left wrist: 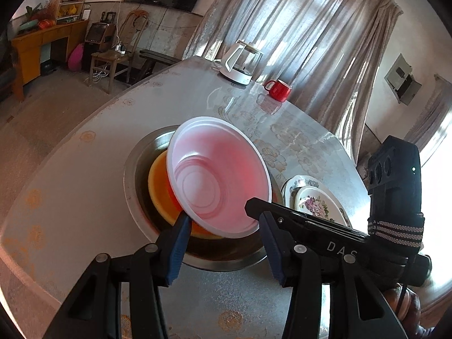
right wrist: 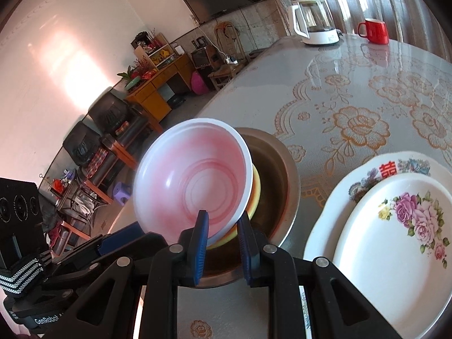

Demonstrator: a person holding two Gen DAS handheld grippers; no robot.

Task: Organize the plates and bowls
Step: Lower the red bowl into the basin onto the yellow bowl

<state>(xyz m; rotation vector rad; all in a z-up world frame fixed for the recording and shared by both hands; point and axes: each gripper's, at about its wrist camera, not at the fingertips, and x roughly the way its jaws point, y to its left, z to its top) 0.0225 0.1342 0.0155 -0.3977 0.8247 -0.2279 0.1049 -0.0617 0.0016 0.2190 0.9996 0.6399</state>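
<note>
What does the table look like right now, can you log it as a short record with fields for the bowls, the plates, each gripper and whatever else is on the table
held bowl: white bowl, tilted over the metal basin
in basin: yellow bowl under the white one
right gripper: shut on the white bowl's rim
left gripper: fingers part open on either side of the white bowl's near rim, contact unclear
plates: small floral plate stacked on a larger floral plate, beside the basin
far end of table: kettle, red mug
</note>
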